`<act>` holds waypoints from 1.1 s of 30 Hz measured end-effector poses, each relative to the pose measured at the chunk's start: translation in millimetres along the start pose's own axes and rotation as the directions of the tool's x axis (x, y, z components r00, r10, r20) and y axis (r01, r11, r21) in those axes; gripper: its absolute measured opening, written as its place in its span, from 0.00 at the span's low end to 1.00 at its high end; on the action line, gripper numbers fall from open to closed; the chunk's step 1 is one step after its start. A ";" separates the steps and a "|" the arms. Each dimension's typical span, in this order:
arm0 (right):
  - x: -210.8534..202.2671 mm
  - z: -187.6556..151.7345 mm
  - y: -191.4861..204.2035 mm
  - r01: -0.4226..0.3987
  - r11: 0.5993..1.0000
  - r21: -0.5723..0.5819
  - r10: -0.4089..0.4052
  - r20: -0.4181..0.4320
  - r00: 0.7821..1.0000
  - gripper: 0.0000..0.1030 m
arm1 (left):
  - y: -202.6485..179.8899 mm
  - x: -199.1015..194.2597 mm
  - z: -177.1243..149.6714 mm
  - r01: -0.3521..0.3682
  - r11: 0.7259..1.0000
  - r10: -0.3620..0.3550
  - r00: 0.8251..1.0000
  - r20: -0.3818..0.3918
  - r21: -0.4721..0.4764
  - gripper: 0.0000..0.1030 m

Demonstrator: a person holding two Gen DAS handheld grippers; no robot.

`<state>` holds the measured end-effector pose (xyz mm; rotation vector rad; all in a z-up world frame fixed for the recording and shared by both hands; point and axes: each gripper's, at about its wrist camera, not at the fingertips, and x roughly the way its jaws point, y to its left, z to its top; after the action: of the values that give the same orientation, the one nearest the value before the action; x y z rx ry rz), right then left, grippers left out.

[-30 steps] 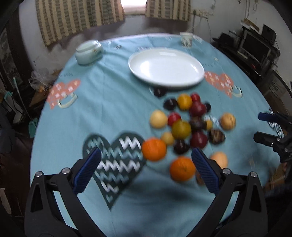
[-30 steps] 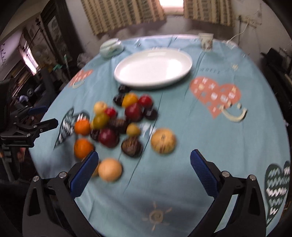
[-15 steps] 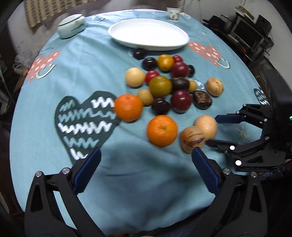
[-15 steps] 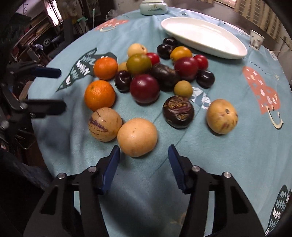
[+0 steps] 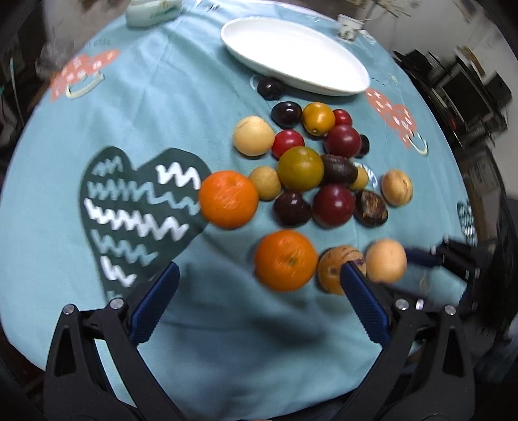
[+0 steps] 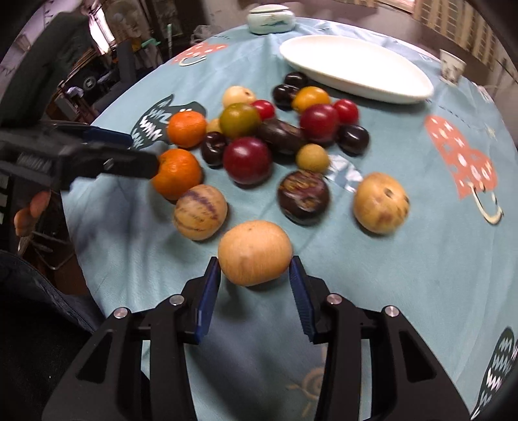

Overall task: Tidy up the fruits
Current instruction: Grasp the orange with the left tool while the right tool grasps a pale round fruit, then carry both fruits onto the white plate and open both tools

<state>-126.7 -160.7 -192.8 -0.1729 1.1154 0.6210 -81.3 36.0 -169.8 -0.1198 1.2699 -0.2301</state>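
Several fruits lie in a cluster on a teal tablecloth, near a white oval plate (image 5: 293, 53), which also shows in the right wrist view (image 6: 356, 68). My right gripper (image 6: 255, 268) has its jaws on both sides of a tan round fruit (image 6: 254, 251), close to its sides; that fruit also shows in the left wrist view (image 5: 385, 260). My left gripper (image 5: 259, 275) is open, just short of an orange (image 5: 285, 259) with a striped tan fruit (image 5: 335, 268) beside its right fingertip. A second orange (image 5: 228, 199) lies farther left.
A lidded ceramic bowl (image 6: 271, 17) and a small cup (image 6: 450, 66) stand at the far side of the round table. The table's near edge drops off just behind both grippers. Furniture crowds the room's edges.
My right gripper has moved forward and its jaws have narrowed around the tan round fruit. My left gripper has moved closer to the near orange, still open wide.
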 end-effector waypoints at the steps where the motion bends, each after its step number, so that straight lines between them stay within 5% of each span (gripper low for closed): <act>1: -0.5 -0.9 -0.4 0.001 1.000 0.006 -0.001 0.001 1.000 0.43 | -0.6 6.1 4.3 -0.004 1.000 0.004 1.000 -0.017 -0.024 0.98; 4: -5.1 -3.0 -0.5 0.000 1.000 0.016 -0.001 0.016 1.000 0.43 | -2.1 21.1 10.1 -0.034 0.998 0.031 0.997 -0.072 -0.049 0.87; 10: -12.4 -1.9 -7.3 -0.013 0.999 0.038 0.011 0.040 0.999 0.43 | -13.8 27.0 9.3 0.039 0.999 -0.041 0.994 -0.098 -0.016 0.47; 19: -12.4 9.9 -8.4 -0.021 1.000 -0.003 0.021 0.046 0.999 0.40 | -33.6 8.2 9.3 -0.084 0.992 0.086 0.996 -0.016 0.094 0.44; 29: -14.0 21.7 -21.1 -0.103 0.994 0.041 0.100 0.054 0.994 0.35 | -40.3 -22.7 41.9 -0.125 0.979 0.115 0.991 0.071 0.160 0.44; 32: -19.8 25.6 -28.8 -0.163 0.984 0.077 0.159 0.062 0.985 0.00 | -43.4 -27.1 50.5 -0.111 0.978 0.098 0.992 0.082 0.178 0.44; 33: -22.4 27.8 -31.5 -0.165 0.982 0.087 0.160 0.068 0.985 0.00 | -45.6 -27.7 55.2 -0.104 0.977 0.090 0.992 0.084 0.186 0.45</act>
<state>-94.1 -183.0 -166.2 0.0171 1.1039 0.7138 -41.0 -3.8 -117.9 0.0965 1.1697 -0.2590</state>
